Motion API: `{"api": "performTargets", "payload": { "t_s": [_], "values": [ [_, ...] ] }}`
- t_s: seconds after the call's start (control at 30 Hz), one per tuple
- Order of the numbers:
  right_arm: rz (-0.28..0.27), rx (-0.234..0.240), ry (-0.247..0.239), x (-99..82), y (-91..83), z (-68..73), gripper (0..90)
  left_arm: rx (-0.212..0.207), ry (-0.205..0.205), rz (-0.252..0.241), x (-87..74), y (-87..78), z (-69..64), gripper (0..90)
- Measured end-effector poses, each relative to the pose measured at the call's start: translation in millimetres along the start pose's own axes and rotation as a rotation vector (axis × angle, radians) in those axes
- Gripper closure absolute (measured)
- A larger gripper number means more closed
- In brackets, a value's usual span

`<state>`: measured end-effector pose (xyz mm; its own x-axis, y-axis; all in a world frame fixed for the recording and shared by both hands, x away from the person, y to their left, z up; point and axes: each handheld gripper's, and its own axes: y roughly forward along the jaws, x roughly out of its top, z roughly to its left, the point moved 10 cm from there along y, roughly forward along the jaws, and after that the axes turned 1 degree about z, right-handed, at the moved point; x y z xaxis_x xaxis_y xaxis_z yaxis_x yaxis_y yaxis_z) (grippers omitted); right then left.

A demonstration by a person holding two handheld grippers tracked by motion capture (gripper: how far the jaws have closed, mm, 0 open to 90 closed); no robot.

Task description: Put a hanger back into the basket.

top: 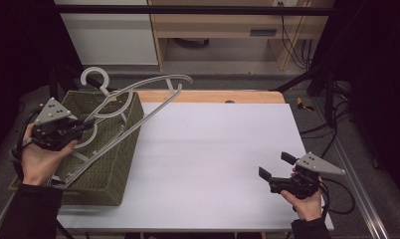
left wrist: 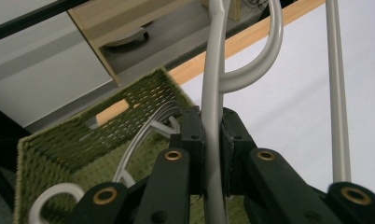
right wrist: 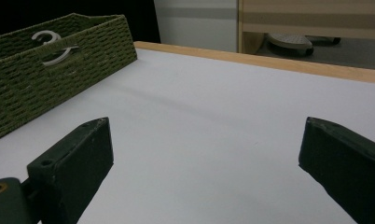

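At the far left of the table (top: 213, 149), a green woven basket (top: 116, 164) with grey hangers inside. Above its near left side, the left gripper (top: 86, 127) in the left hand (top: 41, 159), jaws pressed together on the bar of one grey hanger (top: 153, 102). In the left gripper view, that bar (left wrist: 212, 93) pinched tight between the two black pads, rising out of the basket (left wrist: 83, 144) and curving toward the table's wooden far edge. In the high view, the gripped hanger tilted, its low end down in the basket, its upper arm reaching out over the basket's right rim and above the white tabletop, its hook (top: 93, 77) up past the basket's far corner. More grey hangers (left wrist: 143, 135) lying lower in the basket, beneath the gripped one. Across the middle, bare white tabletop. At the near right, well apart from the basket, the right gripper (top: 276, 166) in the right hand (top: 307, 201), just above the table, jaws spread wide apart with nothing between them. In the right gripper view, the two black pads (right wrist: 78, 161) far apart over the white surface, the basket (right wrist: 45, 79) off at the upper left with a hanger hook showing through the handle slot in its side.
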<state>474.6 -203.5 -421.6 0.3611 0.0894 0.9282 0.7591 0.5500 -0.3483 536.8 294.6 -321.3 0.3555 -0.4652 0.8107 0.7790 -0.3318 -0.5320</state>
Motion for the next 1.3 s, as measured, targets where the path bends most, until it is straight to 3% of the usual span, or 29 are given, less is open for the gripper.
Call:
{"api": "performTargets", "payload": {
  "t_s": [0.2,0.57,0.8,1.3],
  "values": [
    [0.002,-0.002,-0.001,0.5,0.0,1.1,3.3,0.039,-0.031,0.041,-17.4,2.2,24.8,82.3],
    [0.02,0.002,-0.005,-2.3,5.6,3.7,2.9,0.11,-0.062,0.069,-47.1,4.6,65.9,82.3],
    [0.026,0.002,-0.006,-3.3,7.4,4.3,2.8,0.145,-0.115,0.091,-69.5,9.1,88.6,82.3],
    [0.024,0.003,-0.01,-3.1,8.8,5.2,2.6,0.189,-0.133,0.16,-107.2,13.6,105.2,82.4]
  ]
}}
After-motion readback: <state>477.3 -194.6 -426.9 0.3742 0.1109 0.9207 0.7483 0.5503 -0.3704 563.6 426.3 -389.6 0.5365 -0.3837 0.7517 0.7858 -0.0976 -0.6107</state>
